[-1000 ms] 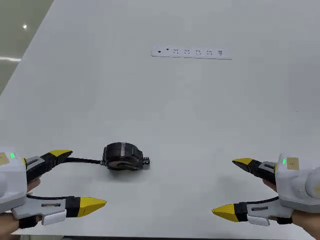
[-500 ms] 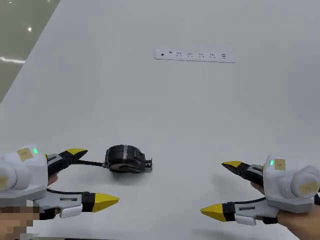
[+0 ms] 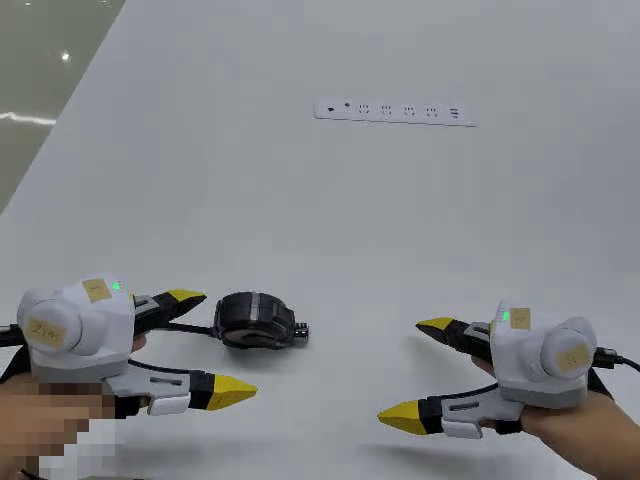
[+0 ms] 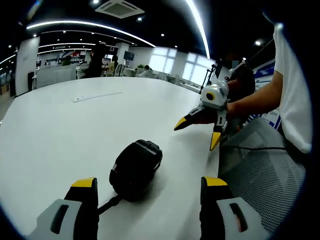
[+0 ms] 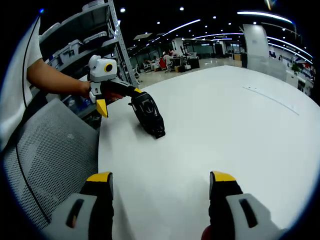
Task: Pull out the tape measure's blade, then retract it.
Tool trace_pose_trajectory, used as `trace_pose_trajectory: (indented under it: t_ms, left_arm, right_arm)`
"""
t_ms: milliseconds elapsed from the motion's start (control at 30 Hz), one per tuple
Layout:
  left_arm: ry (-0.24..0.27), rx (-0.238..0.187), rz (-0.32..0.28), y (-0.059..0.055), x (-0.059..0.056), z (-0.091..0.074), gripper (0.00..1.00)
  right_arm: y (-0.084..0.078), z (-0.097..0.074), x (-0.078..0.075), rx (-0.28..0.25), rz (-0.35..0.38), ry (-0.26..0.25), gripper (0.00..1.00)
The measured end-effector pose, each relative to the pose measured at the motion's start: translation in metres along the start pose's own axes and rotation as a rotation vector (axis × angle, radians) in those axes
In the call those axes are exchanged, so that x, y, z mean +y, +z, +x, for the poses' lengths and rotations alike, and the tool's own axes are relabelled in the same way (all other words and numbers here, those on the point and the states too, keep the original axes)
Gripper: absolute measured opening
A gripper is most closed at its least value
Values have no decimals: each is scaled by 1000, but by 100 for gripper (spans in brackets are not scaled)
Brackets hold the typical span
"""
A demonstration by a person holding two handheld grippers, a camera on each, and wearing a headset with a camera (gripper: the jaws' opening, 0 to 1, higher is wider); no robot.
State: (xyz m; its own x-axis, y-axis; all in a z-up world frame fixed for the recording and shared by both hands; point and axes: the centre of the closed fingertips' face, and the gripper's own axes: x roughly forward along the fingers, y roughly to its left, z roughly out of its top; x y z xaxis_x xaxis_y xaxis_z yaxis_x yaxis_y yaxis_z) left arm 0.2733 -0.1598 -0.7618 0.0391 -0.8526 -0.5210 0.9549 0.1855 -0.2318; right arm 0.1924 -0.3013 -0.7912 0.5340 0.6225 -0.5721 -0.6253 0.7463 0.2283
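Observation:
A black tape measure (image 3: 255, 319) lies on the white table (image 3: 330, 220), its blade tip facing right and a black strap trailing left. My left gripper (image 3: 207, 343) stands open just left of it, yellow tips on either side of the strap. Seen from the left gripper view, the tape measure (image 4: 136, 167) sits close ahead between the open jaws of the left gripper (image 4: 146, 185). My right gripper (image 3: 423, 370) is open on the right, well apart from the tape measure (image 5: 147, 113), with nothing between its fingers.
A white power strip (image 3: 394, 111) lies flat at the far side of the table. The table's near edge runs just below both grippers. In the gripper views, a mesh chair (image 5: 50, 150) stands beside the table and shelving (image 5: 85, 35) behind.
Both grippers have moved inward and forward; the left one has closed in on the tape measure's strap end. The tape measure has stayed in place. The head camera has shifted slightly.

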Motion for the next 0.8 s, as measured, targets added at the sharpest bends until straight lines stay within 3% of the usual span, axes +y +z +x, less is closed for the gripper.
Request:
trace_pose_trajectory:
  t_ms: [400, 800]
  left_arm:
    - [-48, 48, 62, 1, 6, 17, 69]
    - [-80, 81, 96, -4, 9, 25, 58]
  right_arm:
    - [13, 26, 0, -3, -47, 50, 70]
    - [18, 40, -1, 6, -76, 80, 66]
